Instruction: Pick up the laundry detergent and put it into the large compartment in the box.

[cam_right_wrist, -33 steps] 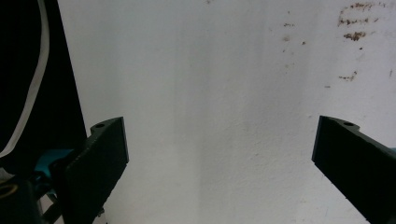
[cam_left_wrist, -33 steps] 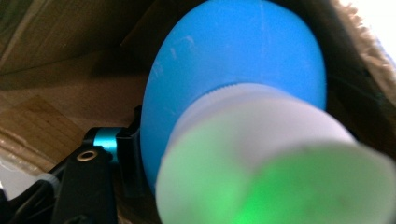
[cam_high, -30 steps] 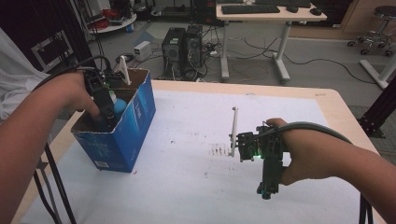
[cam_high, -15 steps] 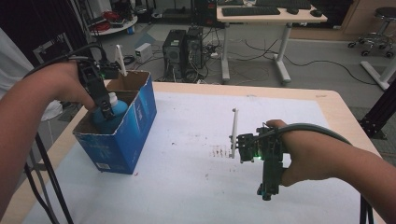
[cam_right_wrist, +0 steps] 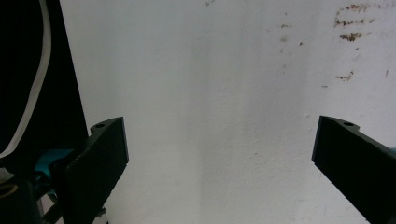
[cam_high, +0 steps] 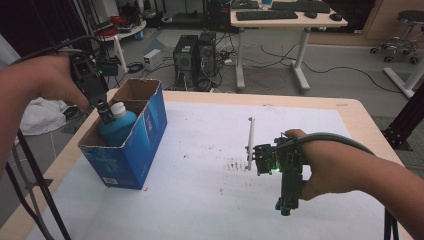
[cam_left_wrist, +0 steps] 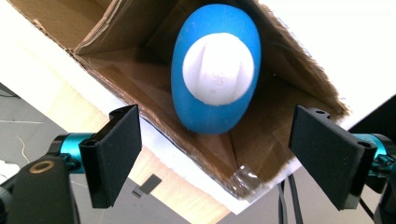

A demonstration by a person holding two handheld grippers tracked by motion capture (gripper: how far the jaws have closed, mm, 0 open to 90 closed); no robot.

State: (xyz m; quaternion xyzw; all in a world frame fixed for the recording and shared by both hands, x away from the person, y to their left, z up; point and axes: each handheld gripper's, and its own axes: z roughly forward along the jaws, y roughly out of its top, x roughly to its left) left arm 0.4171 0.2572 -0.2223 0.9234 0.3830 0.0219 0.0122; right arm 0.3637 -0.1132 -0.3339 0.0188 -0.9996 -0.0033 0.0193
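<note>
A blue cardboard box [cam_high: 131, 145] stands open at the left side of the desk [cam_high: 200, 200], which is covered by a white sheet marked with a few small brown stains [cam_high: 235, 165] near its middle. Inside the box sits a blue bottle [cam_high: 117, 127] with a white cap [cam_high: 118, 107], upright and leaning toward the box's left wall. The left tongs [cam_high: 106, 116] hang over the box opening, just above and beside the bottle's cap; in the left gripper view their jaws are spread wide, one to each side of the bottle [cam_left_wrist: 215, 70] and apart from it, gripping nothing — the white cap [cam_left_wrist: 218, 70] faces straight up between them. The right tongs [cam_high: 286, 205] hover low over the bare white sheet at the right part of the desk, well apart from the box, pointing toward the person; their jaws too stand wide apart in the right gripper view, with only the white sheet and some brown specks [cam_right_wrist: 350, 23] between and beyond them. A thin white stick [cam_high: 249, 143] rises upright from the right gripper's body.
</note>
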